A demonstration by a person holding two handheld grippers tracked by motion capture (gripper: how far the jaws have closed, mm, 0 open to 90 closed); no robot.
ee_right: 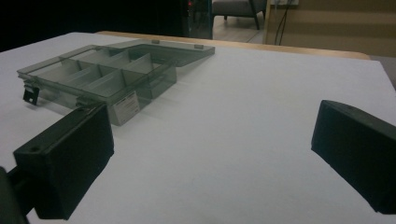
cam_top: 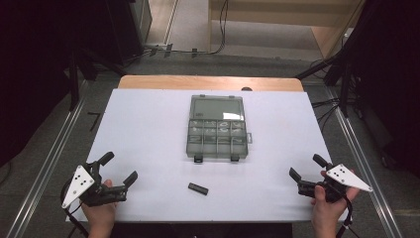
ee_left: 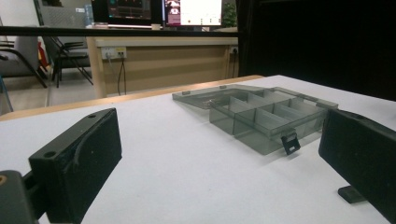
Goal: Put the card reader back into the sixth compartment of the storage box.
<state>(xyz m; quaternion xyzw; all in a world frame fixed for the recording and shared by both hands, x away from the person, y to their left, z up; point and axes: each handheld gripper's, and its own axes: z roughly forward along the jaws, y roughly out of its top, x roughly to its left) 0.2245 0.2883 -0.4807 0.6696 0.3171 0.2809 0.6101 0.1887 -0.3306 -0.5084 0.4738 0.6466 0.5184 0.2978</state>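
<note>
Small black bar (cam_top: 198,188): laid flat on the table (cam_top: 148,129), long axis roughly crosswise, found ahead and inward of the left gripper (cam_top: 119,168), nearer to it than to the right gripper (cam_top: 307,166); both grippers are held wide open, nothing gripped.

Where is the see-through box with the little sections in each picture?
High view: the box lies open at the table's middle.
Left gripper view: box right of centre, beyond the jaws.
Right gripper view: box upper left.
Shared landmark: the white table.
</note>
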